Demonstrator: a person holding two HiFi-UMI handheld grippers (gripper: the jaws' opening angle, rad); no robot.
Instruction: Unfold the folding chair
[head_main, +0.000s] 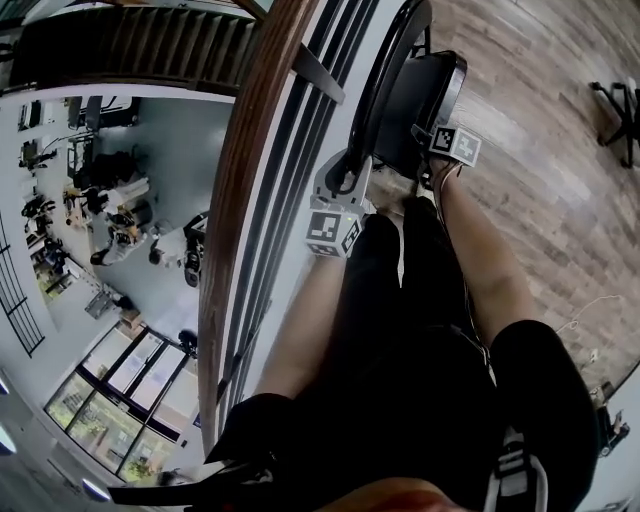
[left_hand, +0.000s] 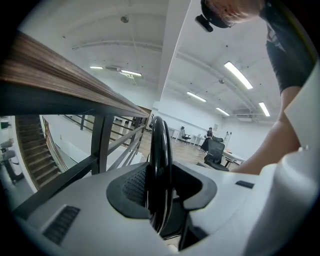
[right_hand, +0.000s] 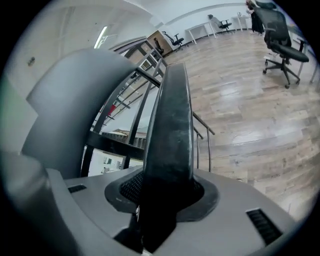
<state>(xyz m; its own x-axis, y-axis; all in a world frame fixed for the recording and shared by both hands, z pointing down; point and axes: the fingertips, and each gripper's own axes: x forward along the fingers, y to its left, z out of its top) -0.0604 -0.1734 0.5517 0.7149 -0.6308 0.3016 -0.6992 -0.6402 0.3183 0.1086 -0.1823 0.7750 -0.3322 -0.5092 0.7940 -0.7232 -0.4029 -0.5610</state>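
The black folding chair (head_main: 425, 95) stands folded against the railing at the top of the head view. My left gripper (head_main: 347, 178) is shut on the chair's curved black frame tube (head_main: 385, 90). In the left gripper view that tube (left_hand: 160, 145) runs upright between the pads of the left gripper (left_hand: 160, 187), which press on it. My right gripper (head_main: 432, 152) grips the near edge of the black seat (head_main: 440, 80). In the right gripper view the seat edge (right_hand: 172, 120) fills the gap of the right gripper (right_hand: 165, 192).
A wooden handrail (head_main: 250, 170) on black railing bars (head_main: 300, 130) runs along the chair's left, with a drop to a lower floor beyond. Wood flooring (head_main: 560, 200) lies to the right, with an office chair (head_main: 620, 110) at the far edge. The person's dark-clad legs (head_main: 400, 340) are below.
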